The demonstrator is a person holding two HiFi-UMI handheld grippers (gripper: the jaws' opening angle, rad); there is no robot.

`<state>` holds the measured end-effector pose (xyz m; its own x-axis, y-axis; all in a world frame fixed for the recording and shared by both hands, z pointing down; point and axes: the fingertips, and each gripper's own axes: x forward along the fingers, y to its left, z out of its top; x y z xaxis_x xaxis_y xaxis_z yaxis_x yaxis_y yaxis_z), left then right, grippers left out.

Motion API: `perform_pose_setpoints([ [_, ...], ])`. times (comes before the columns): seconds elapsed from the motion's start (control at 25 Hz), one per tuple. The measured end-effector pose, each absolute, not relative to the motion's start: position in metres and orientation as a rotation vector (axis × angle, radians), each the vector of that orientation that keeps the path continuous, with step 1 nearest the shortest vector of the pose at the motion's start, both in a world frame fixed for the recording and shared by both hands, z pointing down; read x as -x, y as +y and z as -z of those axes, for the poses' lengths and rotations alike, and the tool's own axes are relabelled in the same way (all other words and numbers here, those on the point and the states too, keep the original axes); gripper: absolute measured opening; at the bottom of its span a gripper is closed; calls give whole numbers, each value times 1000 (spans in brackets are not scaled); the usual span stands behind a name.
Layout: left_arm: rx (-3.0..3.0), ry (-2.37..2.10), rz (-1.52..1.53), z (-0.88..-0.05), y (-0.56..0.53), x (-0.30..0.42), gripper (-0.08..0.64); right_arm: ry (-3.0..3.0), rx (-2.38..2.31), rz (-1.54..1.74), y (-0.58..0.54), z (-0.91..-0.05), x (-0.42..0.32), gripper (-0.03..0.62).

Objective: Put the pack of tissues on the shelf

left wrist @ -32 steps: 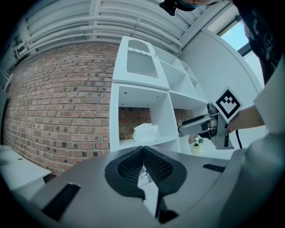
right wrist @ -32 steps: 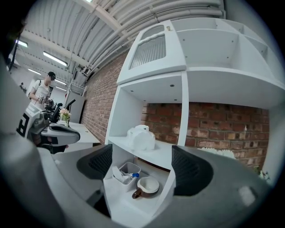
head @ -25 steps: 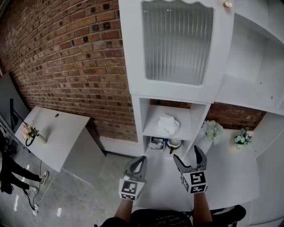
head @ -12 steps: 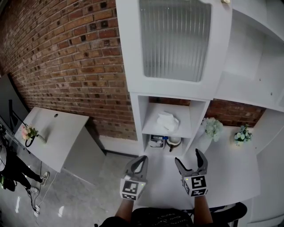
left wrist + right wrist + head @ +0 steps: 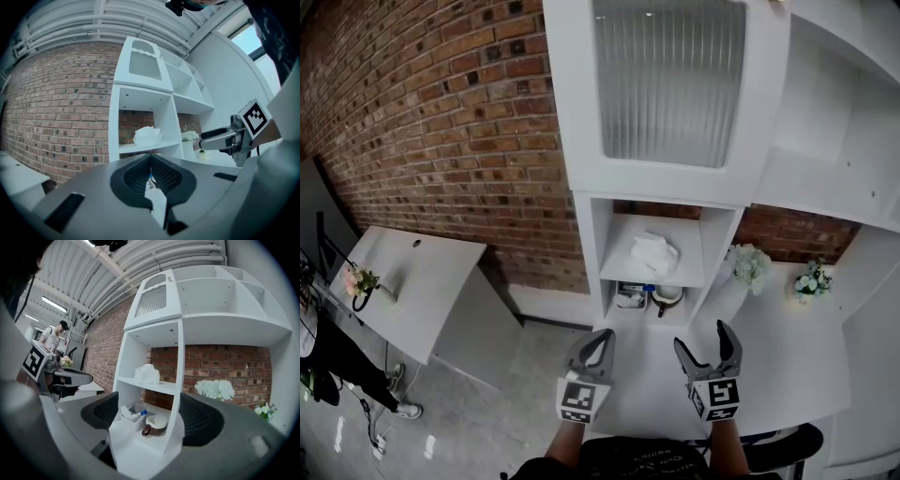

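The white pack of tissues [image 5: 654, 253] lies on the middle shelf of the white shelf unit [image 5: 718, 242], crumpled and soft-looking; it also shows in the left gripper view [image 5: 147, 135] and the right gripper view [image 5: 147, 374]. Both grippers hang well below and in front of it, over the white counter [image 5: 787, 361]. My left gripper [image 5: 595, 343] is shut with nothing in it, its pads meeting [image 5: 150, 158]. My right gripper [image 5: 703, 337] stands wide open and empty [image 5: 147, 411], its jaws framing the shelf unit.
Under the tissues' shelf sit a grey bin [image 5: 133, 412] with small items and a brown-and-white cup [image 5: 154, 424]. White flowers [image 5: 751, 267] and a smaller bouquet [image 5: 812, 281] stand on the counter to the right. A side table [image 5: 412, 286] and a person [image 5: 314, 352] are at left.
Both grippers have sunk slightly lower in the head view, a bit farther from the shelf. The pack of tissues has not moved. The person at left has shifted.
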<state>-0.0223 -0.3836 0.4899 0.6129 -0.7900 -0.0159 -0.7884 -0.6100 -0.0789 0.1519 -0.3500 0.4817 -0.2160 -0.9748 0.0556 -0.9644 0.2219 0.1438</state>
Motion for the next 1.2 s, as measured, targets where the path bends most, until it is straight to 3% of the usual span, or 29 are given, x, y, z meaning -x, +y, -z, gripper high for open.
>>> perform_pose_setpoints([
  [0.24,2760,1342,31,-493,-379,19,11,-2335,-1885,116,-341,-488,-154,394],
  [0.52,2761,1337,30,-492,-375,18,11,-2312,-1911,119,-335,-490,-157,279],
  [0.8,2774,1321,16,-493,-370,15,11,-2293,-1955,113,-330,-491,-163,215],
  [0.96,2772,1331,9,-493,-369,18,11,-2286,-1953,124,-328,-489,-163,212],
  [1.2,2767,1331,20,-493,-367,18,11,-2264,-1979,135,-327,-488,-167,132],
])
